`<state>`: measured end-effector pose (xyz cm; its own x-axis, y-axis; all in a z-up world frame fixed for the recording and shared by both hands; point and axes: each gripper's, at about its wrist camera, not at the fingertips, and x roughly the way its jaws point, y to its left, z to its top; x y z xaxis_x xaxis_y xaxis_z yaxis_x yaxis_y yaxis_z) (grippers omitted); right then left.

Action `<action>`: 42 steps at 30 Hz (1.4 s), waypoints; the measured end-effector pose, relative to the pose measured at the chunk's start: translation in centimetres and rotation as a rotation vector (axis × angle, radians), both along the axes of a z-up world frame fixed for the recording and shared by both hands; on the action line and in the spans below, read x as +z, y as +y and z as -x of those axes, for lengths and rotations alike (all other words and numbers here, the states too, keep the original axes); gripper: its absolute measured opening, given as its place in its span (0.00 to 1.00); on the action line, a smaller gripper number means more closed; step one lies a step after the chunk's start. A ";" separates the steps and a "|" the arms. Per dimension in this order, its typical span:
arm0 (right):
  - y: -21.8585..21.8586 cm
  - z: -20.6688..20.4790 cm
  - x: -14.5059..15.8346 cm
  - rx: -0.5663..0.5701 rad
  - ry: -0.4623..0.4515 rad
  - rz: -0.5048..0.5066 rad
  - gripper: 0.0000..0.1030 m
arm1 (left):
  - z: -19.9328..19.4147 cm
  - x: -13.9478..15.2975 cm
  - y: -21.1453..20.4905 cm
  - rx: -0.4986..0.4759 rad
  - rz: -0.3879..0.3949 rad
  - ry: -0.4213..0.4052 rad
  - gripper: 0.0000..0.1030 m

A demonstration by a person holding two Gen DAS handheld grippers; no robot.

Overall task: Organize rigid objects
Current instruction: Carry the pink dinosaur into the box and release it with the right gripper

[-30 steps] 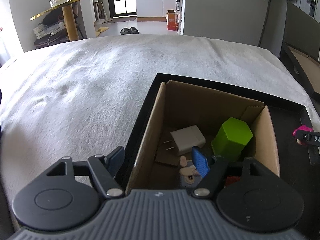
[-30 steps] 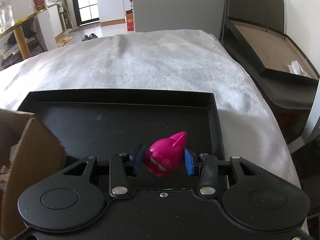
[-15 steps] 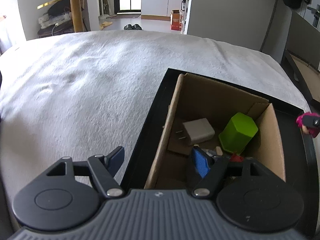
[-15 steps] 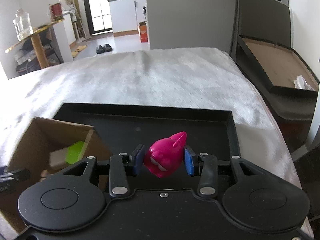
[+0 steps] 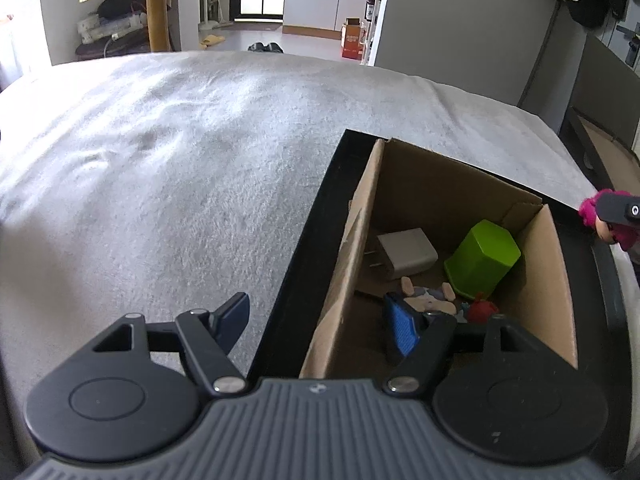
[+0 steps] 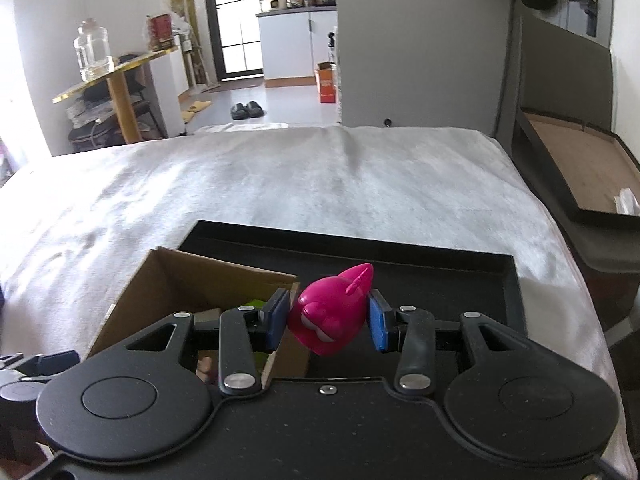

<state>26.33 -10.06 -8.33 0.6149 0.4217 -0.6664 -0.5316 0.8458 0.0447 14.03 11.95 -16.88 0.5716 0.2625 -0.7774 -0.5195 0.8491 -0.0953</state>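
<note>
The cardboard box (image 6: 192,292), a second ago only a sliver, now shows at eight o'clock under the risen right gripper (image 6: 328,316), clamped on the pink toy (image 6: 330,312), tip pointing two o'clock. The left gripper (image 5: 320,320) straddles the box wall, pads apart.

Both wrist views look steeply down, close over the shared cardboard box (image 5: 440,208) and black tray (image 6: 400,248).

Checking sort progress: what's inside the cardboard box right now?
In the cardboard box: a white charger, a green hexagonal cup on its side, a small figurine and something red. The left gripper's finger covers the near floor.
</note>
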 end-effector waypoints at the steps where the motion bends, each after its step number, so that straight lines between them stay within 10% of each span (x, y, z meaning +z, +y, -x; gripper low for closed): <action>1: 0.3 0.2 0.1 0.007 -0.001 -0.002 0.40 | 0.1 -0.1 0.1 0.000 0.013 0.000 0.68; 8: 1.6 1.3 0.6 0.036 -0.013 0.005 0.40 | 0.6 -0.1 0.7 0.003 0.041 -0.029 0.61; 21: 5.3 3.7 -0.6 0.123 0.020 0.036 0.40 | 1.3 -0.6 1.1 -0.012 0.149 -0.052 0.17; 42: 7.3 5.0 -5.2 0.148 0.200 0.165 0.40 | 1.7 -0.6 1.4 -0.002 0.188 -0.065 0.17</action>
<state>21.38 -2.80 -13.54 0.4048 0.3727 -0.8350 -0.6440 0.7645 0.0290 12.33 13.31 -17.48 0.6221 0.1153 -0.7744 -0.5059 0.8141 -0.2852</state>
